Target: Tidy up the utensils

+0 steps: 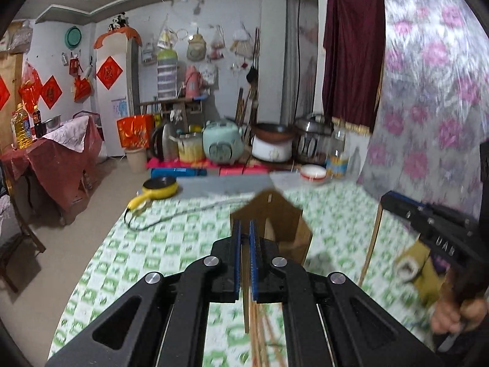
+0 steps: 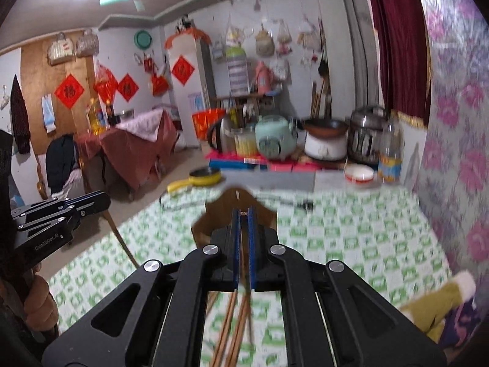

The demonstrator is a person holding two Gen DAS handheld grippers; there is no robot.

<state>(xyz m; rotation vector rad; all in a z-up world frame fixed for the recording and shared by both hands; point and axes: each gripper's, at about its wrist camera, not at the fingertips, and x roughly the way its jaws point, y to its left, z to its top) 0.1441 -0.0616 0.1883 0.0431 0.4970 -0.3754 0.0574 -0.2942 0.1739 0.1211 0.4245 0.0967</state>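
A brown wooden utensil holder (image 1: 276,214) (image 2: 214,217) with a peaked back stands on the green-checked tablecloth (image 1: 171,238), just beyond both grippers. My left gripper (image 1: 245,223) is shut on a wooden chopstick (image 1: 246,299) that hangs down between its blue pads. My right gripper (image 2: 243,211) is shut on another chopstick (image 2: 243,244). In the left wrist view, that chopstick (image 1: 371,244) dangles from the right gripper (image 1: 386,198). The left gripper (image 2: 105,198) appears at the left of the right wrist view, its chopstick (image 2: 122,238) slanting down. Several loose chopsticks (image 2: 230,327) (image 1: 264,336) lie on the cloth below.
A yellow pan (image 1: 160,188) with a cable sits at the table's far left corner. A white bowl (image 1: 313,172) and a bottle (image 1: 337,153) stand far right. Kettle, cookers and pots line the back. A floral wall (image 1: 428,107) borders the right side. A hand (image 1: 455,315) grips each handle.
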